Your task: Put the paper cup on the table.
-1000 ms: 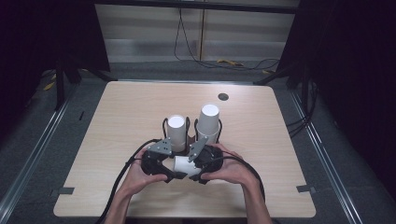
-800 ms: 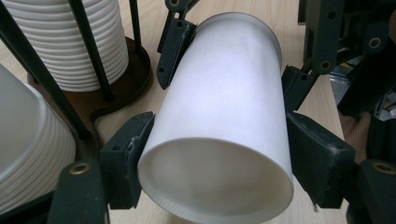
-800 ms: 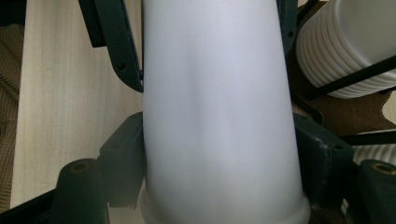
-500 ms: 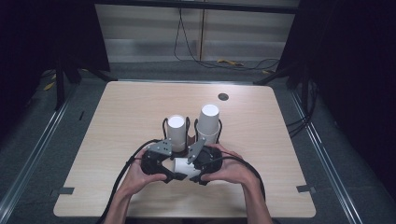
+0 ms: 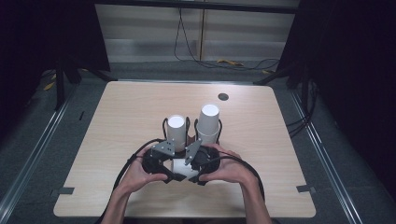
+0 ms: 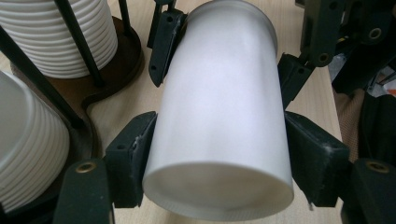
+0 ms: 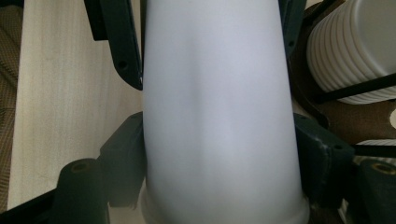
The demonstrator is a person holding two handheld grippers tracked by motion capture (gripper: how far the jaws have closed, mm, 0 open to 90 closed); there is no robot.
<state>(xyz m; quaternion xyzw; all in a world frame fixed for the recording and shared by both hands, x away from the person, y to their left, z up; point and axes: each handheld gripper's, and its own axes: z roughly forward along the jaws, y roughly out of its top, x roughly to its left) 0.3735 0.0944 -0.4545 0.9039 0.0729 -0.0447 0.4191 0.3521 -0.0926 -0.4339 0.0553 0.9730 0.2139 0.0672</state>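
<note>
My left gripper (image 5: 172, 169) and right gripper (image 5: 187, 168) both clamp one white cup (image 5: 182, 168), low in the frame's centre. The left jaws have just been opening slightly. The wooden table (image 5: 121, 112) is pale, with dark room around it.

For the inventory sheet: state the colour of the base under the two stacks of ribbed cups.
Dark brown wooden base, clearest in the left gripper view.

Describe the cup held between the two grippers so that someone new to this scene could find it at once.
On the wooden table, near its front edge, two hands hold black grippers facing each other. Between them lies a white paper cup on its side, gripped by the left gripper and the right gripper at once. Unlike the two stacks of cups standing in the dark rack just behind, it is single and horizontal.
</note>
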